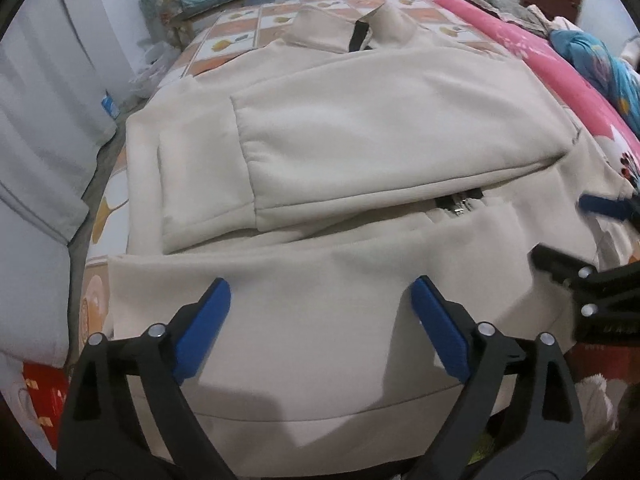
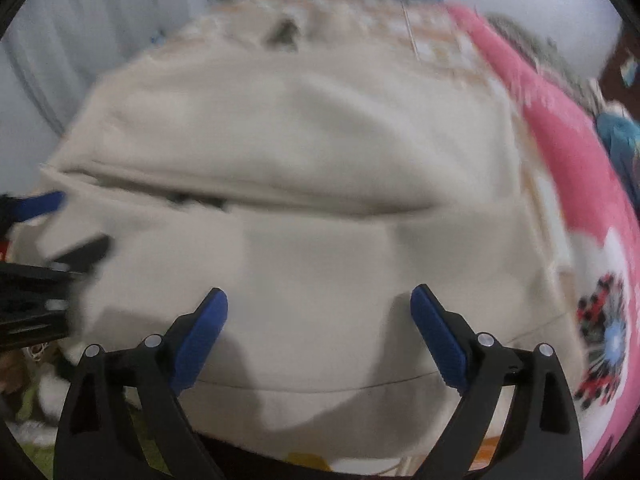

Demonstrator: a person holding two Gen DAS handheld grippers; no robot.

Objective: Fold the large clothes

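Two hand-held grippers, left hand-held gripper and right hand-held gripper, we angle steeply down, jaws wide, empty, above the cream jacket on the bed; pink blanket alongside.

We've got the left gripper pitched steeply down, fingers spread wide, nothing between them. The right gripper is the same: fingers wide apart, nothing clamped. The two sit side by side, close together.
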